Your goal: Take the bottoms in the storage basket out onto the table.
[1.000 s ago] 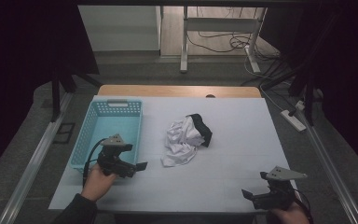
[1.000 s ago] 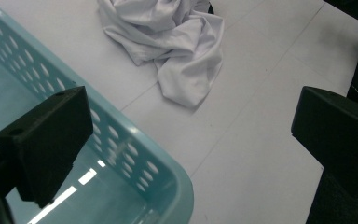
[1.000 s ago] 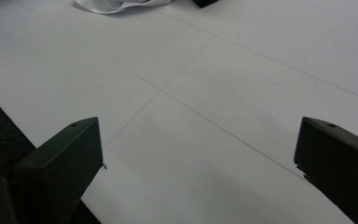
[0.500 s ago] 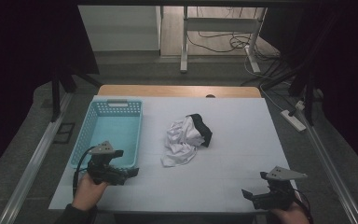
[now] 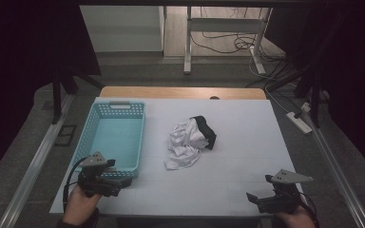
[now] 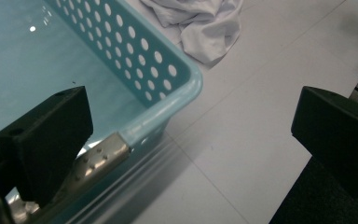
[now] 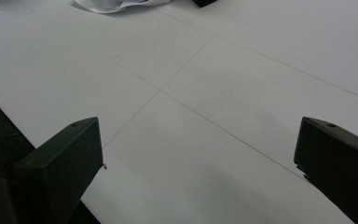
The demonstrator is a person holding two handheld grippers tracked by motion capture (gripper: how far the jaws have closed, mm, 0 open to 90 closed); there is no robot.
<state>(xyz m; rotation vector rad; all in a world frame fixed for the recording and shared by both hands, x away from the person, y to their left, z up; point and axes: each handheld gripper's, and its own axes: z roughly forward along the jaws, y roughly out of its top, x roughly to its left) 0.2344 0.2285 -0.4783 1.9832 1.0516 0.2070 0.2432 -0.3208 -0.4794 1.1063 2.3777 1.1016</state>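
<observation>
We note a white bench (image 5: 247, 142) carrying a light blue basket (image 5: 116, 137) at its left and a crumpled white cloth (image 5: 185, 142) with a black piece (image 5: 205, 130) near the middle. The left gripper (image 5: 111, 183) sits at the basket's near right corner; in the left gripper view its jaws stand spread, one over the basket rim (image 6: 168, 114), the other over bare bench. The right gripper (image 5: 261, 199) rests at the bench's near right edge, well apart from the cloth, jaws spread wide over bare surface with nothing between them.
</observation>
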